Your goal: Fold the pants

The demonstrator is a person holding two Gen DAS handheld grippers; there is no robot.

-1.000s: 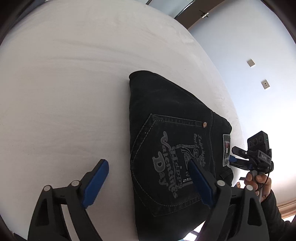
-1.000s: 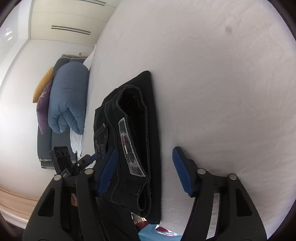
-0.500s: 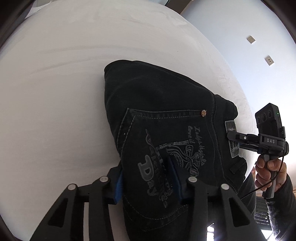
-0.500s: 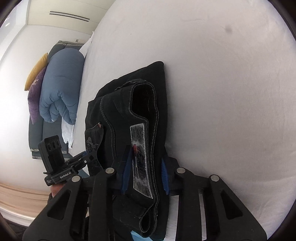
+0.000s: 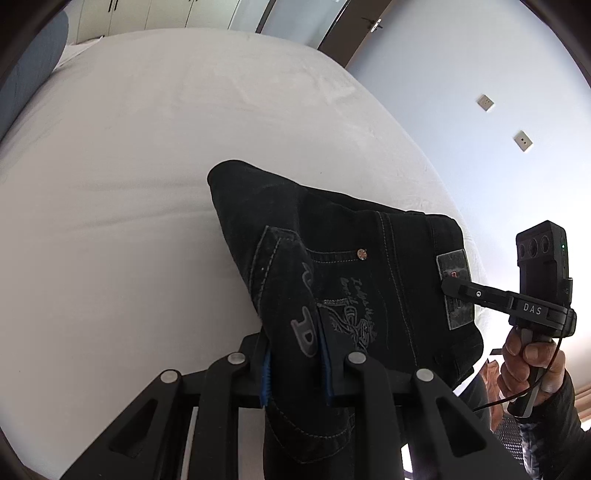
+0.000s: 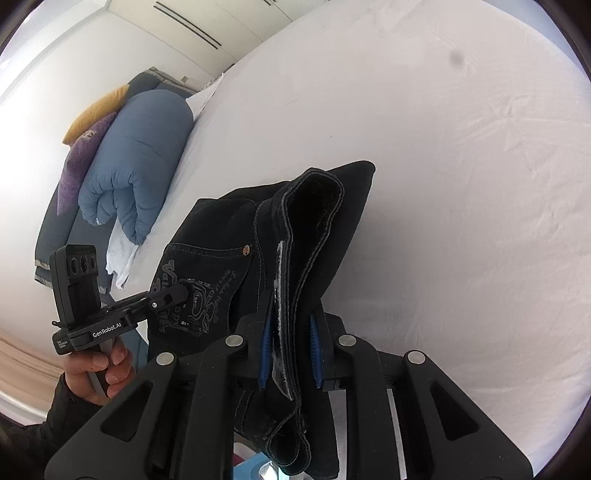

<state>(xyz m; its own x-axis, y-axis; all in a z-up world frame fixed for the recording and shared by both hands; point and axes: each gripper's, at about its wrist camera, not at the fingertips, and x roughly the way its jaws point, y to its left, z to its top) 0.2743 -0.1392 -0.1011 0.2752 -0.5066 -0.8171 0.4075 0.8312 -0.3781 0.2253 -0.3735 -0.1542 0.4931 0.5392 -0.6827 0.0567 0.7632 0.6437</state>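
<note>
The folded black jeans (image 5: 351, 236) have grey lettering printed on the back pocket and a grey waistband patch (image 5: 454, 266). Their near end hangs raised off the white bed (image 5: 147, 147). My left gripper (image 5: 295, 354) has its blue pads pressed on the pocket side, jaws closing on the cloth. My right gripper (image 6: 290, 343) grips the stacked waistband layers by the patch, its jaws closing too. Each gripper shows in the other's view: the right gripper (image 5: 448, 288) at the patch, the left gripper (image 6: 181, 291) at the pocket print. The far end of the jeans (image 6: 354, 173) seems to rest on the sheet.
A rolled blue duvet (image 6: 140, 155) and yellow and purple pillows (image 6: 81, 155) lie past the bed's left side. A wall with two sockets (image 5: 522, 140) and a dark door (image 5: 354, 33) stand to the right. A person's hands (image 5: 528, 354) (image 6: 99, 369) hold the handles.
Both grippers went from open beside the jeans to clamped on their near edge. They then rose, lifting that end off the bed, and the jeans now hang bunched between them.
</note>
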